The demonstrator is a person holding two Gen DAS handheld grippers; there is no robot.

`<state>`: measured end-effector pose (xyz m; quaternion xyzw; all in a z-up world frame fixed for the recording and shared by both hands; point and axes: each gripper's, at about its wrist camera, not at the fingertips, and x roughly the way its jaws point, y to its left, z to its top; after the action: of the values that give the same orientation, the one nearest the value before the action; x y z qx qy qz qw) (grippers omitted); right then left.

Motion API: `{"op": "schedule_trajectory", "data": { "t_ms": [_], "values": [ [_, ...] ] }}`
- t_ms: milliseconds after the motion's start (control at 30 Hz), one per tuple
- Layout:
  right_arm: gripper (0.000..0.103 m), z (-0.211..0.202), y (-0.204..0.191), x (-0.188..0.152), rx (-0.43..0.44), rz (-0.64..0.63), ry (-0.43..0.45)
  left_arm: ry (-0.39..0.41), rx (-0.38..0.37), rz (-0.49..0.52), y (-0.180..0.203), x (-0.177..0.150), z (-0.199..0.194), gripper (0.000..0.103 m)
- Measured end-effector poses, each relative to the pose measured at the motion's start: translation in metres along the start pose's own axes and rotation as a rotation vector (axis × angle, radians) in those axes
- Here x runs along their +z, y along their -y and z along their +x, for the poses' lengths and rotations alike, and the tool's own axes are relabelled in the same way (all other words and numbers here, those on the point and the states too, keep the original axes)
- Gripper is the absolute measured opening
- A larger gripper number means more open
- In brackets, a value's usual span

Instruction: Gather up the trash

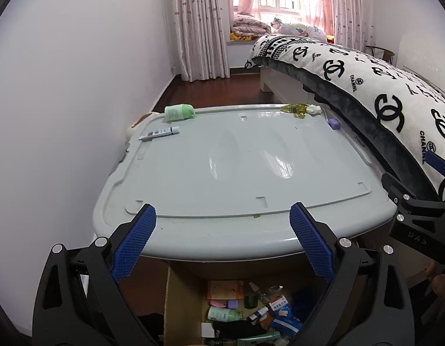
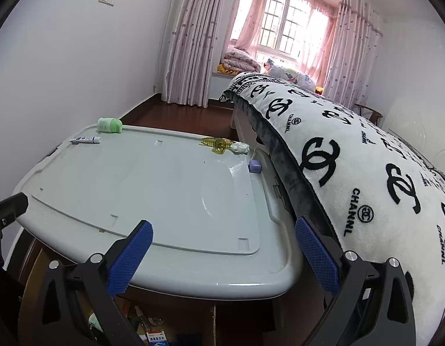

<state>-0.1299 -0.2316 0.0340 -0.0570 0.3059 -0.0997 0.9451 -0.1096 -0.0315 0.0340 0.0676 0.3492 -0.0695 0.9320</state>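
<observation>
Hovering over the near edge of a pale grey storage-bin lid (image 1: 222, 173), the left gripper (image 1: 222, 216) has its blue pads spread wide with nothing between them. The right gripper (image 2: 224, 233) is likewise spread and empty, just beside the black-and-white blanket (image 2: 366, 173) that hangs off the bed against the lid's right side. What trash is left sits along the far edge of this surface: a green bottle (image 1: 179, 112) lying on its side at the far left corner, a small white tube (image 1: 159, 133) just in front of it, a yellow-green plastic piece (image 1: 296, 109) touching a crumpled white tissue (image 1: 314, 110) at the far right, and a small purple object (image 1: 334, 123) near that corner. Below the lid's near edge a cardboard box (image 1: 172, 302) stands open on the floor, already holding a jumble of bottles, packets and small cases (image 1: 245, 311).
</observation>
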Motion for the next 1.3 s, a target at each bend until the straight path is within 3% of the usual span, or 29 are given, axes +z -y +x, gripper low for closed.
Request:
{"op": "schedule_trajectory", "data": {
  "t_ms": [267, 567, 933, 1300],
  "values": [
    [0.098, -0.001, -0.004, -0.004, -0.013, -0.034, 0.008, 0.049, 0.041, 0.010, -0.001, 0.004, -0.007, 0.091],
    [0.098, -0.005, -0.003, -0.003, -0.009, -0.031, 0.026, 0.076, 0.028, 0.021, -0.001, 0.007, -0.011, 0.091],
    [0.098, -0.009, 0.001, -0.001, 0.068, 0.067, -0.003, 0.034, -0.006, -0.019, -0.003, 0.004, -0.003, 0.091],
    [0.098, -0.030, -0.013, 0.005, 0.005, -0.003, 0.063, 0.009, -0.020, -0.042, -0.005, 0.001, 0.003, 0.091]
  ]
}}
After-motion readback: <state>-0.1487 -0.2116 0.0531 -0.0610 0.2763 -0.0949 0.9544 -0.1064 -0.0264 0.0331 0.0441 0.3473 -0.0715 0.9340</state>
